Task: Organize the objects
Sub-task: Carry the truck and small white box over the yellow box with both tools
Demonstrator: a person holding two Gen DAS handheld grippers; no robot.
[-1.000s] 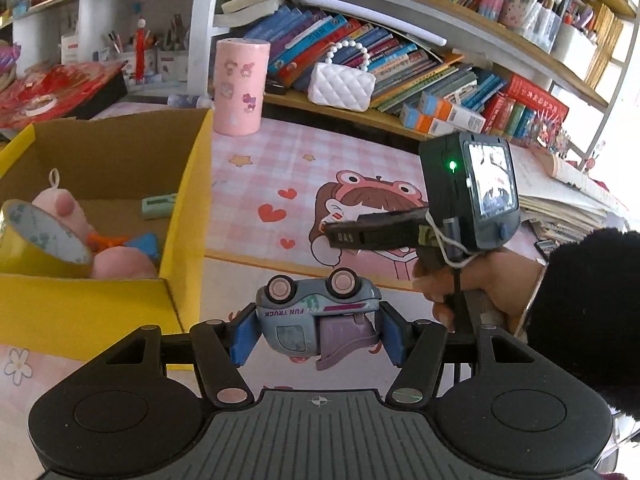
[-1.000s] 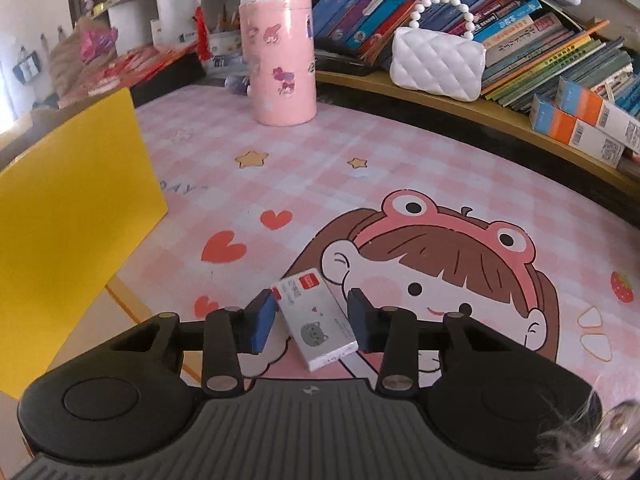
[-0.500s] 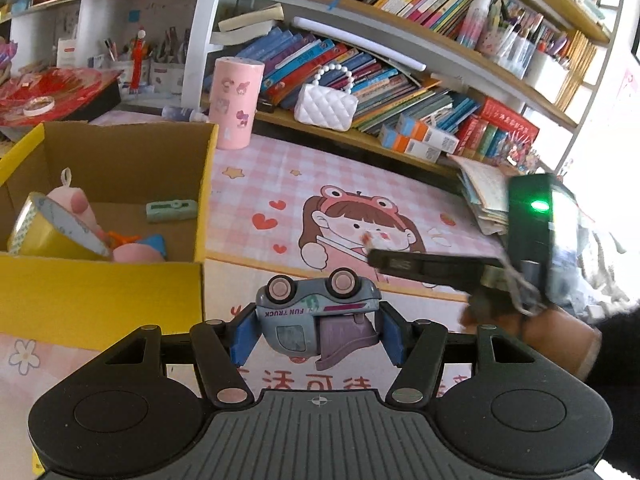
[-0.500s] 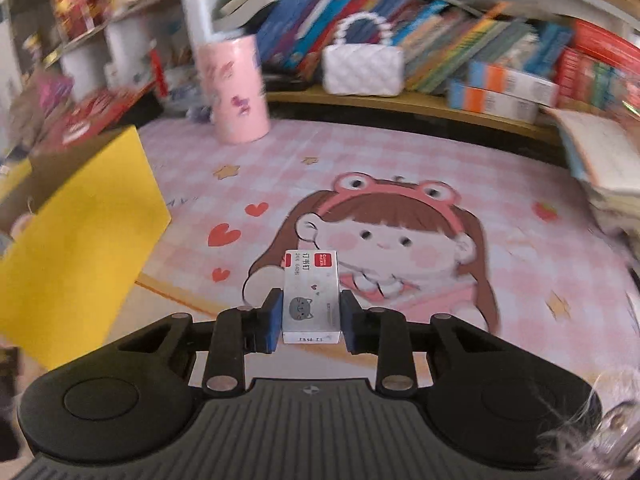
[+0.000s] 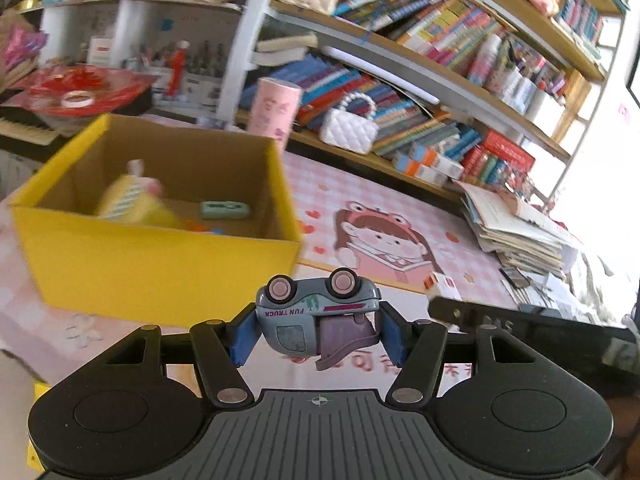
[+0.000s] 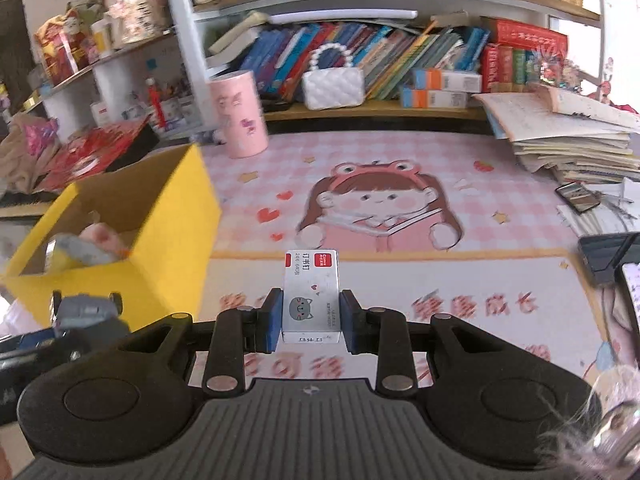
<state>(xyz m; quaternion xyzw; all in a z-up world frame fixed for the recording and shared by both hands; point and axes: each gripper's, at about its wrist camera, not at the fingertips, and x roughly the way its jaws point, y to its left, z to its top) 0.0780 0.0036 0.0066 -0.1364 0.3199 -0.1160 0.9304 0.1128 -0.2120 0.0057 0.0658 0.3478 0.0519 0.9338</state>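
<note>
My left gripper [image 5: 318,334] is shut on a grey-blue toy truck [image 5: 316,314], held upside down with its pink wheels up, in the air in front of the yellow cardboard box [image 5: 156,268]. The box holds a yellow roll, a pink plush and a mint-green item [image 5: 225,210]. My right gripper [image 6: 310,322] is shut on a small white staple box [image 6: 312,296] with a red label and a grey cat print, lifted above the pink mat. In the right wrist view the toy truck [image 6: 86,308] shows at the lower left, beside the yellow box [image 6: 168,240].
A pink cylinder [image 6: 239,114] and a white quilted purse [image 6: 333,88] stand at the back by the bookshelf. A pile of books and papers [image 6: 572,140] lies at the right, with a phone [image 6: 578,196] in front of it. The pink cartoon mat [image 6: 380,200] covers the table.
Both grippers pulled back and rose with their loads. The right gripper closed on the staple box, lifted it off the mat and rolled it straight. The yellow box now lies farther ahead.
</note>
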